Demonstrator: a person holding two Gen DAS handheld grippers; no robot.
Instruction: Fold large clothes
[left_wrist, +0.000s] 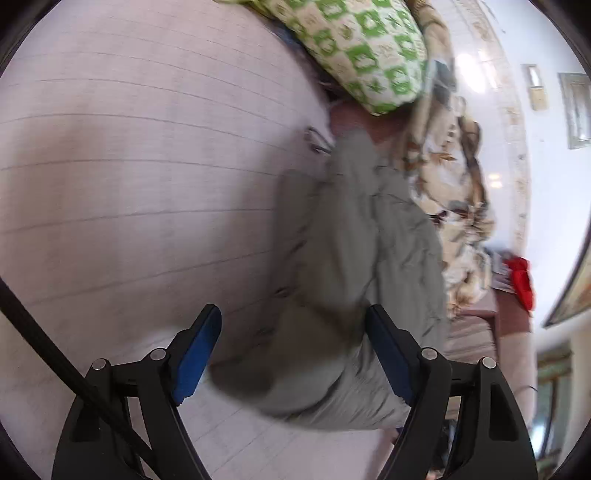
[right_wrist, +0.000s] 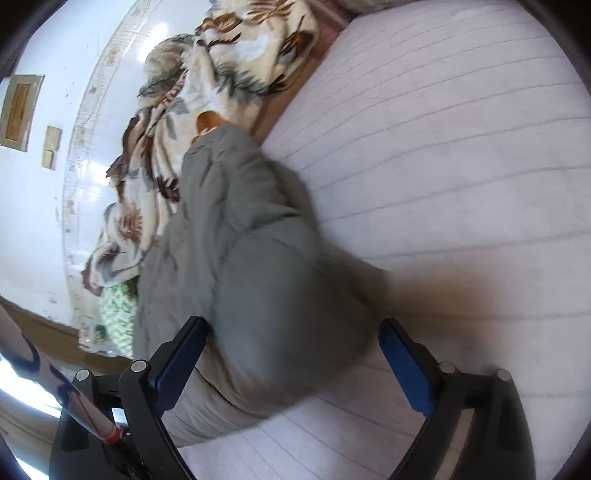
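A: Where was the grey garment (left_wrist: 351, 280) found?

B: It was laid lengthwise on the pale striped bed cover (left_wrist: 129, 166), bunched into long ridges, with one end up near the leaf-patterned blanket (left_wrist: 454, 206) and the green-checked pillow (left_wrist: 373, 48). The cloth was probably spread there so the flat cover could serve as a folding surface. Which kind of garment it was could not be told.

A: And the left gripper (left_wrist: 293, 354)?

B: Its jaws were spread wide, with nothing clamped. The near edge of the grey cloth was seen between the blue pads (left_wrist: 199, 354), but contact could not be confirmed through the blur.

A: The right gripper (right_wrist: 291, 363)?

B: It was likewise held wide open, the bulging near end of the grey garment (right_wrist: 258, 277) lying between its fingers. No grip was recorded. The left finger was seen just beside the cloth; touching could not be settled.

A: Why was each positioned so?

B: An approach to both near corners was judged likely, ahead of a first fold.
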